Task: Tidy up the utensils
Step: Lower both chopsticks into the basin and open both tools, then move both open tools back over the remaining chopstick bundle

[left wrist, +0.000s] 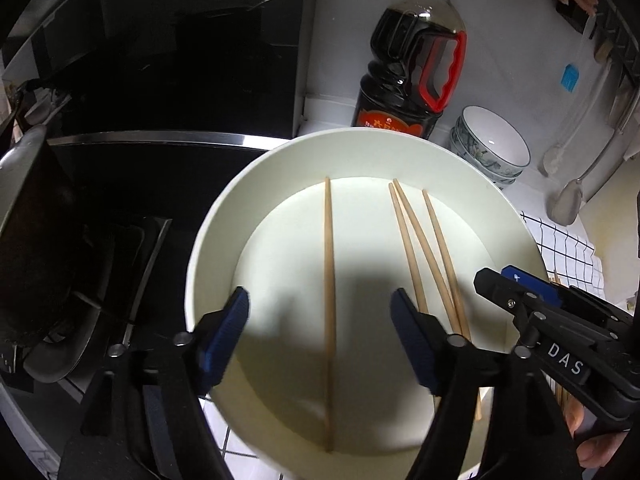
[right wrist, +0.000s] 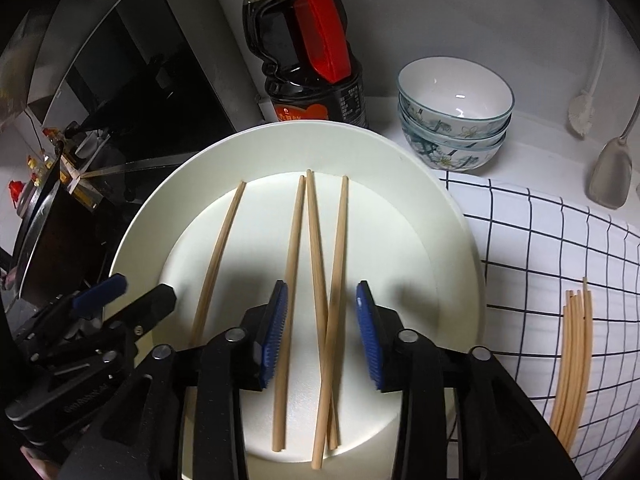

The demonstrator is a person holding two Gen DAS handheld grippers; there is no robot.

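White kitchen counter carries a cream plate (right wrist: 448,248) with four wooden chopsticks (right wrist: 291,280) lying loose on it. Over it, the left gripper (left wrist: 320,320) gapes wide around one stick without touching, and the right gripper (right wrist: 322,320) stands half-open astride two crossed sticks. Beyond stand a soy sauce bottle (right wrist: 304,56) and stacked floral bowls (right wrist: 454,120); more chopsticks (right wrist: 574,364) lie on a checked cloth (right wrist: 540,232).

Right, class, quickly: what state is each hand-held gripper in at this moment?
Left hand-held gripper: open, holding nothing, above one chopstick.
Right hand-held gripper: open, holding nothing, straddling two crossed chopsticks.
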